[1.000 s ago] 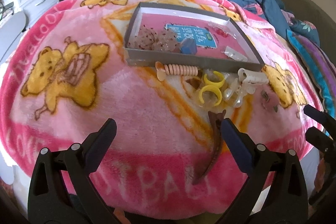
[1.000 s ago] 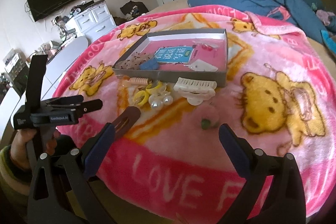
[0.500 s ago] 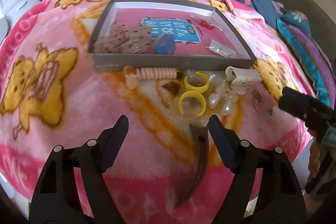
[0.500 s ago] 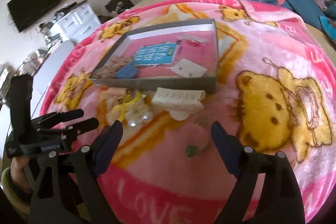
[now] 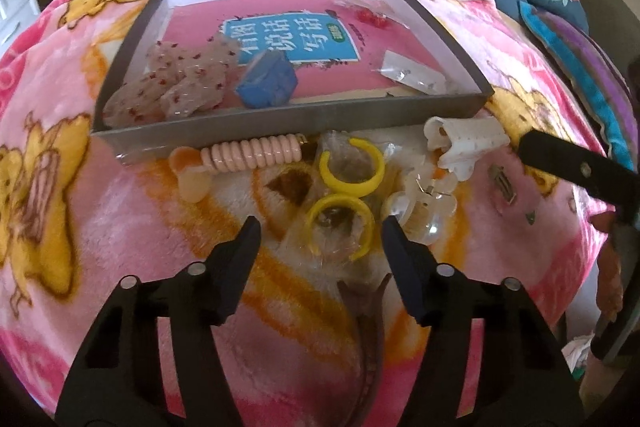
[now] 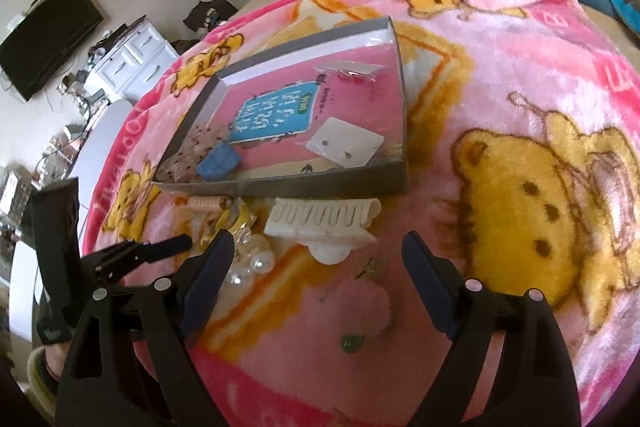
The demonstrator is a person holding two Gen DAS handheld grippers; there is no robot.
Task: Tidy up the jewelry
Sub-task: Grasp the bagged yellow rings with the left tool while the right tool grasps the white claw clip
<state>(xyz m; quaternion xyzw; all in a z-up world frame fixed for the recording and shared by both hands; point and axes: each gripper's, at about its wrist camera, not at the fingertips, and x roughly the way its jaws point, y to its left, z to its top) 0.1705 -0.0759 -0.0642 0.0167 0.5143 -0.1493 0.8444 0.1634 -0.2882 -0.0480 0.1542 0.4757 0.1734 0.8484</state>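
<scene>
Hovering over the pink blanket point(image 5: 120, 247), the left gripper point(image 5: 318, 231) is holding its jaws spread around the nearer yellow ring point(image 5: 340, 223), not touching it. A second yellow ring point(image 5: 352, 167) and a coiled pink hair tie point(image 5: 252, 157) are lying just before the grey tray point(image 5: 280, 115). The right gripper point(image 6: 318, 257) is also keeping its jaws spread, empty, with the white claw clip point(image 6: 324, 223) lying between and just beyond its tips.

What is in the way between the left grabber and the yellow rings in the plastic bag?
Nothing visible. The open left gripper points straight at the clear plastic bag of yellow rings, with only pink blanket before it. The brown curved hair clip lies below, between the fingers.
</scene>
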